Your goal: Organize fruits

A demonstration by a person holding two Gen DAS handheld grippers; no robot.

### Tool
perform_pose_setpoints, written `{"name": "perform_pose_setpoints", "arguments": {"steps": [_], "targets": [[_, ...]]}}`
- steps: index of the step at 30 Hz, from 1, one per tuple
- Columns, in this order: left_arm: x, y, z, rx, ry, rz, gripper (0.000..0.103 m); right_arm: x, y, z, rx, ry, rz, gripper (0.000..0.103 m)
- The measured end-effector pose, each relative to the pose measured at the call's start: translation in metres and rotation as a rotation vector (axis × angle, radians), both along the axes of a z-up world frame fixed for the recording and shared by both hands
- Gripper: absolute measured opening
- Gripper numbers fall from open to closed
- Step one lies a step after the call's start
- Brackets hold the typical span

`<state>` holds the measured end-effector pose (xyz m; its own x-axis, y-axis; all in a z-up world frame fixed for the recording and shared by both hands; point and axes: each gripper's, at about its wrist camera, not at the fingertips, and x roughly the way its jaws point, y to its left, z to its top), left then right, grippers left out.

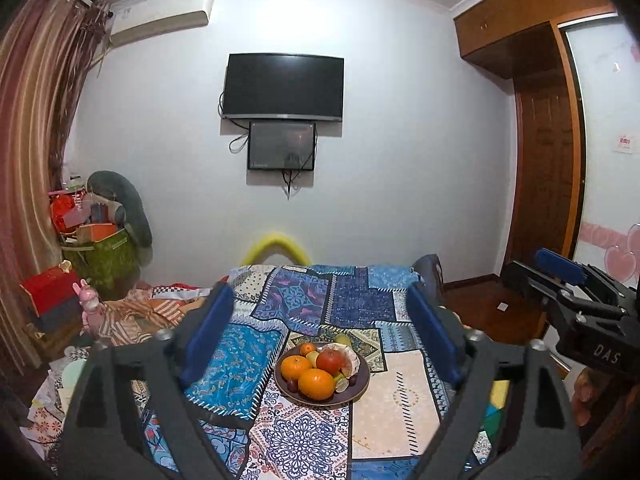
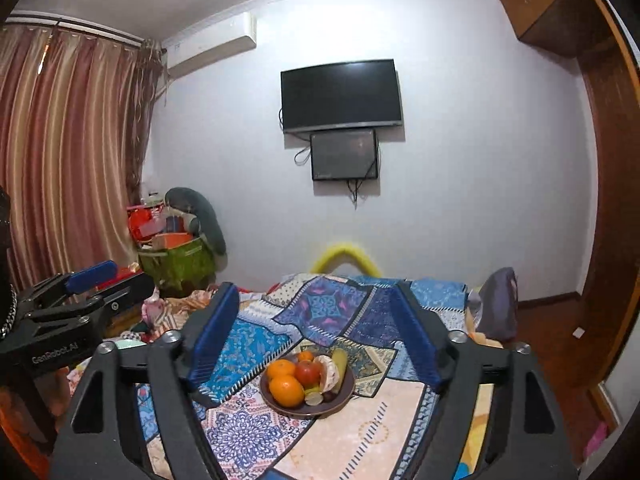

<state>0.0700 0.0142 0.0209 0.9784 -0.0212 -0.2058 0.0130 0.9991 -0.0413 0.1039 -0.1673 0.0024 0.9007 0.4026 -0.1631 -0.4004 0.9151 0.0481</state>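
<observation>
A dark round plate (image 1: 362,384) (image 2: 347,394) sits on a patchwork blue cloth and holds oranges (image 1: 316,383) (image 2: 286,390), a red apple (image 1: 330,361) (image 2: 309,372), a yellow-green fruit (image 2: 340,361), lime pieces and a pale shell-like item (image 1: 347,356). My left gripper (image 1: 320,320) is open and empty, held above and before the plate. My right gripper (image 2: 316,324) is open and empty, also above the plate. Each gripper shows at the edge of the other's view, the right one (image 1: 576,300) and the left one (image 2: 80,300).
The patchwork cloth (image 1: 308,300) covers a table or bed. A pile of boxes and bags (image 1: 96,240) stands at the left by striped curtains. A wall TV (image 1: 283,86) hangs ahead. A wooden wardrobe (image 1: 544,160) and wooden floor lie to the right.
</observation>
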Motion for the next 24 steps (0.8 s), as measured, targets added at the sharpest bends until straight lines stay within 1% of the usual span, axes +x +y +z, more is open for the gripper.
{"name": "perform_pose_setpoints", "arguments": {"steps": [4, 6, 8, 11, 24], "targets": [[-0.010, -0.004, 0.000, 0.008, -0.013, 0.005, 0.096, -0.006, 0.001, -0.001, -0.009, -0.024, -0.030, 0.089], [-0.015, -0.005, -0.001, 0.008, -0.016, 0.003, 0.100, -0.007, 0.001, -0.001, -0.005, -0.023, -0.038, 0.099], [-0.018, -0.006, -0.001, 0.008, -0.017, 0.004, 0.101, -0.013, -0.003, -0.003, 0.002, -0.029, -0.051, 0.103], [-0.021, -0.008, -0.002, 0.005, -0.012, 0.000, 0.103, -0.018, -0.004, -0.005, -0.009, -0.029, -0.058, 0.103], [-0.028, -0.014, -0.004, 0.017, -0.022, 0.005, 0.103, -0.025, -0.005, -0.007, -0.015, -0.025, -0.058, 0.103]]}}
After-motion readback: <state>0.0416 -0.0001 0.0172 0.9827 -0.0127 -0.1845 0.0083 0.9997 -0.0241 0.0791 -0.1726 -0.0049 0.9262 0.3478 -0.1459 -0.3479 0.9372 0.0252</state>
